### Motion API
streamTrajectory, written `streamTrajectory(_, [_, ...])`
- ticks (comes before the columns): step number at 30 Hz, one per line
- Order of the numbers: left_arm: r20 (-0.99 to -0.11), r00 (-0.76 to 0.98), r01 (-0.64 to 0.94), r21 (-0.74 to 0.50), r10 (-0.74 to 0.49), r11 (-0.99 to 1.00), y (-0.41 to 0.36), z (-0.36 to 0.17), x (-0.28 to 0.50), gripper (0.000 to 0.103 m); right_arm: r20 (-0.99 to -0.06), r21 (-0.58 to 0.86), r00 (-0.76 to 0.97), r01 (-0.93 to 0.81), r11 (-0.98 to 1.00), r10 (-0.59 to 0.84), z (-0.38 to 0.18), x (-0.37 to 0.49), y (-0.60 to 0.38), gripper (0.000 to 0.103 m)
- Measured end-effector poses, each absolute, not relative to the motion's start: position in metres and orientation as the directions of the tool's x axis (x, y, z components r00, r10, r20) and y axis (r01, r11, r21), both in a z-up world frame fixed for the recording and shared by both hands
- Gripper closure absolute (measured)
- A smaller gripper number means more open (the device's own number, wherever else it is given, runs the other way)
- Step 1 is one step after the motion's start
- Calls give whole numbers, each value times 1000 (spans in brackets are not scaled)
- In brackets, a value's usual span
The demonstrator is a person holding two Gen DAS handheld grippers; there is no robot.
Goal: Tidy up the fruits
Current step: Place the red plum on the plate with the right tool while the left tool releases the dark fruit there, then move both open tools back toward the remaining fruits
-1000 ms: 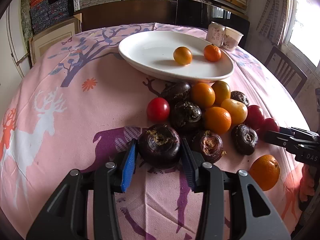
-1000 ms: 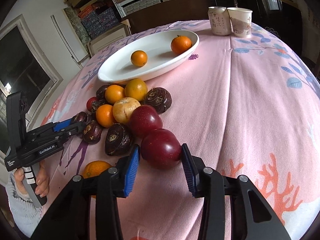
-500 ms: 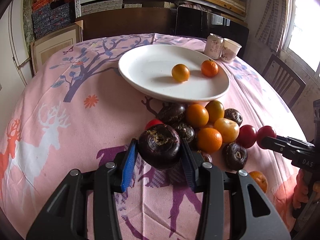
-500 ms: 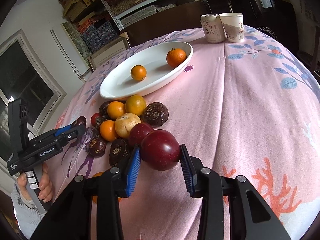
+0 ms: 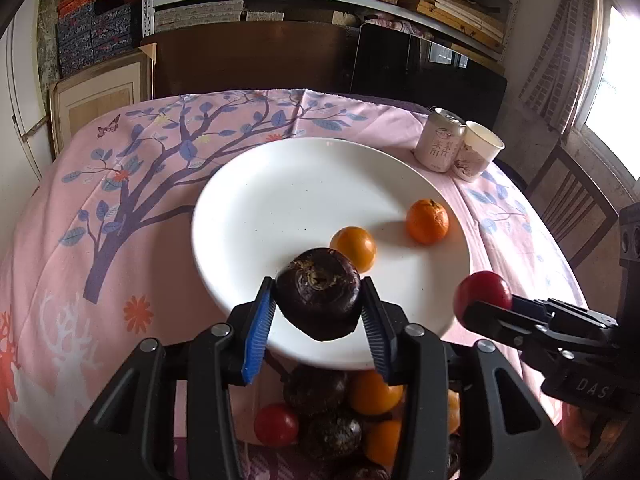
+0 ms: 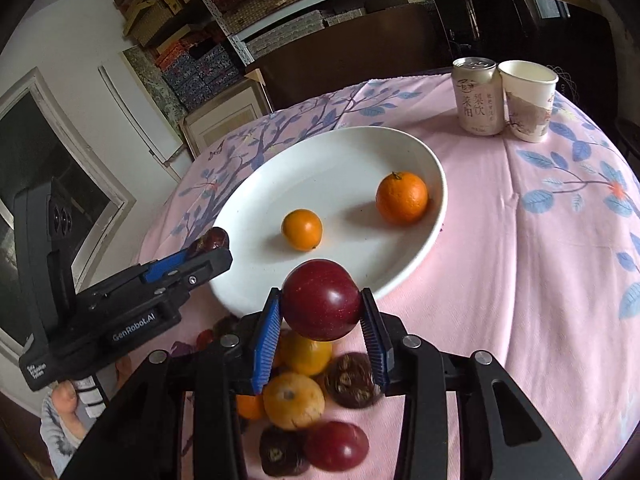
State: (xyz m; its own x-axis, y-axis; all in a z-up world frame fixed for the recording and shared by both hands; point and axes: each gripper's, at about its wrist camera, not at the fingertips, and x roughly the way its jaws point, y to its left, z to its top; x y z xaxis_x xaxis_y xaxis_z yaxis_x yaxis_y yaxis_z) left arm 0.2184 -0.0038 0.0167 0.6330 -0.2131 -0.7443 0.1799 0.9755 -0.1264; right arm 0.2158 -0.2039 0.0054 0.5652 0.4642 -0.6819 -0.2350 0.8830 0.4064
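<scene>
My left gripper (image 5: 318, 322) is shut on a dark purple fruit (image 5: 318, 294) and holds it above the near rim of the white plate (image 5: 256, 216). My right gripper (image 6: 320, 320) is shut on a red plum (image 6: 322, 306), raised above the plate's (image 6: 348, 152) near edge. Two oranges (image 5: 427, 221) (image 5: 354, 248) lie on the plate; they also show in the right wrist view (image 6: 402, 199) (image 6: 302, 229). The right gripper with its plum (image 5: 482, 294) shows in the left wrist view. The left gripper (image 6: 208, 248) shows in the right wrist view.
A pile of oranges, dark purple fruits and red plums (image 6: 312, 396) lies on the pink tablecloth (image 6: 540, 280) below both grippers; it also shows in the left wrist view (image 5: 340, 416). A can (image 6: 478, 96) and a paper cup (image 6: 528, 100) stand behind the plate. A chair (image 5: 572, 204) stands at the right.
Both grippers have lifted their fruits off the pile and carried them forward to the near edge of the plate.
</scene>
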Motion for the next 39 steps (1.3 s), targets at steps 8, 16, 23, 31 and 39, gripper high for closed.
streamTrajectory(8, [-771, 590, 182, -161, -239, 970, 7, -3, 231, 56, -646, 439, 601, -212, 873, 470, 0, 228, -212, 56])
streamTrajectory(16, [-743, 635, 172, -134, -214, 976, 18, 7, 201, 45, -650, 416, 609, -216, 884, 455, -3, 210, -214, 47])
streamTrajectory(23, [-761, 624, 142, -110, -175, 984, 39, -8, 162, 44, -630, 448, 631, -181, 876, 452, -4, 187, -235, 41])
streamTrajectory(31, [-787, 587, 122, -147, -191, 982, 49, -24, 155, 44, -607, 533, 633, -122, 837, 479, -9, 177, -262, 36])
streamTrajectory(39, [-790, 569, 135, -184, -229, 974, 48, -30, 156, 47, -619, 530, 614, -132, 837, 489, -13, 177, -257, 36])
